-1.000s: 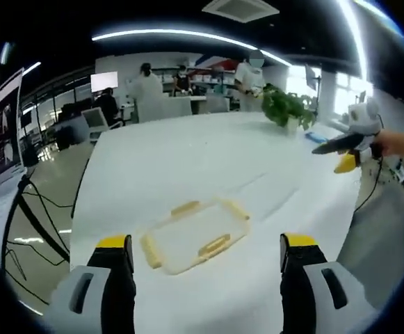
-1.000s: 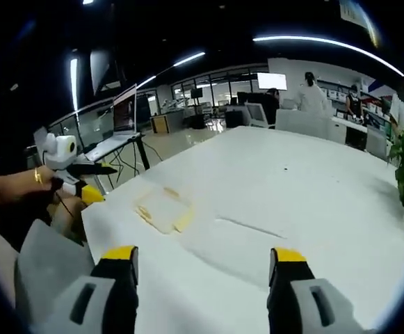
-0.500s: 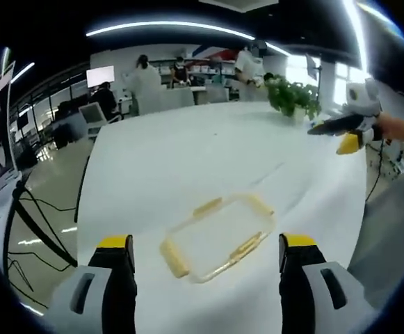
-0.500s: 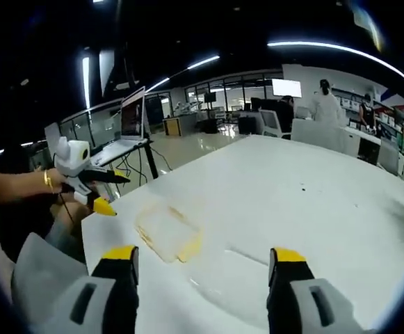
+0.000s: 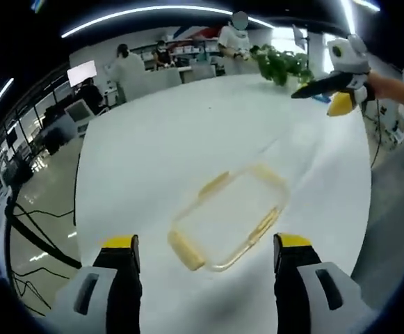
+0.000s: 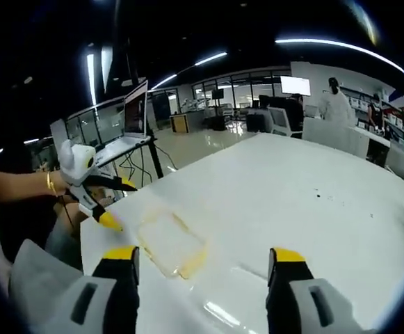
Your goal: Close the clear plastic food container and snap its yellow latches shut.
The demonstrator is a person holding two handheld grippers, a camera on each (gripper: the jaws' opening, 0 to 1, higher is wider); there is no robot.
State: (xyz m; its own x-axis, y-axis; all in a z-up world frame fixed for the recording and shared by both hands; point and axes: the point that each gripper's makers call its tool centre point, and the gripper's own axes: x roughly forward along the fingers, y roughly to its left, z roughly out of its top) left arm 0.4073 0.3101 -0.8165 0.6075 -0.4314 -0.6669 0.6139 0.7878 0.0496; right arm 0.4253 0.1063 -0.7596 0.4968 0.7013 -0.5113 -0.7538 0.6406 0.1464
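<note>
Compared with a second ago, the clear container [image 5: 231, 216] sits larger and closer between the jaws in the left gripper view, and in the right gripper view the left gripper [image 6: 104, 209] now hangs just beside the container's near corner rather than off past the table edge.

Lying flat on the white table [image 5: 167, 139], the container is a shallow clear rectangle with its lid on. Yellow latches [image 5: 186, 250] show along its edges: one at the short end nearest the left gripper's camera, one on each long side, one at the far short end. Whether any latch is snapped down cannot be told. Nothing touches the container.

From its own camera the left gripper [image 5: 205, 254] has its jaws spread wide, released, yellow tips apart and nothing between them; the container lies just beyond them.

Beyond the container's far end, the right gripper [image 5: 330, 87] floats in the air, held by a hand [image 5: 396, 87], well apart from the container. Its own view shows its jaws [image 6: 202, 261] open and empty, with the container [image 6: 170, 243] ahead and to the left of them.

A potted plant [image 5: 281, 64] stands at the table's far end from the container, and people in white [image 5: 128, 66] stand behind it. A laptop on a stand [image 6: 128, 122] rises beyond the table edge near the container.
</note>
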